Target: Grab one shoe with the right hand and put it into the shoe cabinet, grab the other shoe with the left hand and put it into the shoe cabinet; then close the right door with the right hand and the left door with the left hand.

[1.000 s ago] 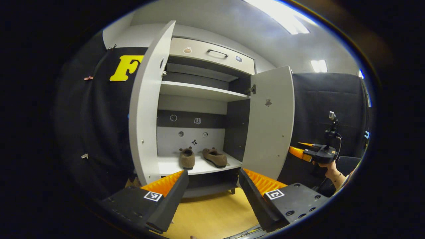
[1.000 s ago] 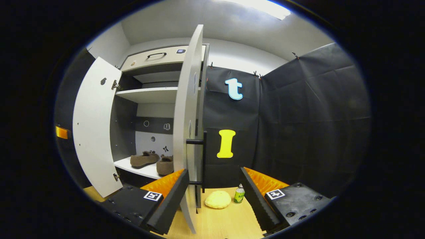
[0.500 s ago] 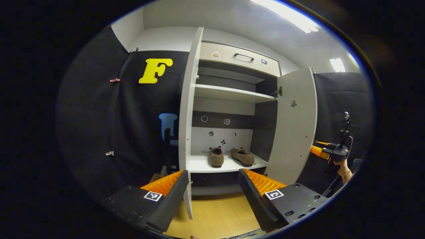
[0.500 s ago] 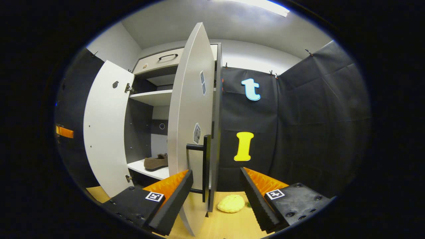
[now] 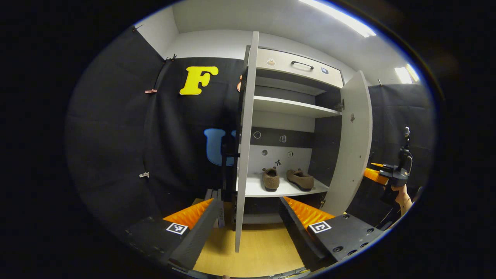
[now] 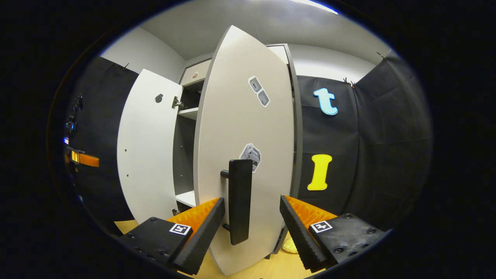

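Both shoes (image 5: 287, 179) sit on the cabinet's lower shelf (image 5: 255, 190). Your right gripper (image 6: 251, 223) has jaws spread around the right door's handle (image 6: 240, 201); your left gripper (image 5: 248, 221) has jaws spread at the left door (image 5: 243, 155) edge.

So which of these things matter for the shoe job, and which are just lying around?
Part of the job:
two shoes on the shelf
right door with black handle
left door
right gripper
left gripper

Lying about:
yellow lump on the floor
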Demonstrator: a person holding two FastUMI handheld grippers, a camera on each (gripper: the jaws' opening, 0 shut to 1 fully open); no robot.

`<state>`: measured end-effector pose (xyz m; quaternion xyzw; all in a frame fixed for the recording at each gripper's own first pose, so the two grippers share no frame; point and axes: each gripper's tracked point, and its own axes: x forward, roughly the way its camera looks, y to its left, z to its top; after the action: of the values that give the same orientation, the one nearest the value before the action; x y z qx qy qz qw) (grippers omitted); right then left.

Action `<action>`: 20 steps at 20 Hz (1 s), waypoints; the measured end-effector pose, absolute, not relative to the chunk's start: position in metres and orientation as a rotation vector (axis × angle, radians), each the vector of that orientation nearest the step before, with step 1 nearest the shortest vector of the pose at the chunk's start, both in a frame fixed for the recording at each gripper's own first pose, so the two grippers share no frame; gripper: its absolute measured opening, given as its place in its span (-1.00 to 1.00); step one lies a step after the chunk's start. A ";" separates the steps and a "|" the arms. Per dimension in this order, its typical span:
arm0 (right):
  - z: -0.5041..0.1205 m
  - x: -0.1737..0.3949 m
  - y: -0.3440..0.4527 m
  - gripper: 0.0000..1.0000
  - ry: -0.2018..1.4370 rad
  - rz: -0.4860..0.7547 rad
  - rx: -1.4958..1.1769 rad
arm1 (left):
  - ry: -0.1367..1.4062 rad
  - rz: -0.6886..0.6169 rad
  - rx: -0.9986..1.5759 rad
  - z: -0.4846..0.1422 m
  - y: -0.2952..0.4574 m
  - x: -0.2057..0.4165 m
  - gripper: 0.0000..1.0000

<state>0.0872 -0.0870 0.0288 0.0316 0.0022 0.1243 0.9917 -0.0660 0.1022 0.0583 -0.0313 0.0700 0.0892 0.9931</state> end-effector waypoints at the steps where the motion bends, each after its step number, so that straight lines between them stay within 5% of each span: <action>1: 0.027 0.093 -0.079 0.92 0.005 0.268 0.066 | 0.140 0.186 -0.064 0.058 0.107 -0.067 0.95; 12: 0.023 0.167 0.004 0.92 -0.067 0.208 -0.108 | 0.109 0.283 -0.116 0.052 0.151 -0.083 0.92; 20: 0.014 0.187 0.011 0.92 -0.025 0.191 0.009 | 0.086 0.234 -0.092 0.060 0.176 -0.026 0.89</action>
<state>0.1871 0.0112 0.0143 0.0045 -0.0126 0.0956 0.9953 -0.0265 0.1764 0.0605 -0.0456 0.0428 0.1168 0.9912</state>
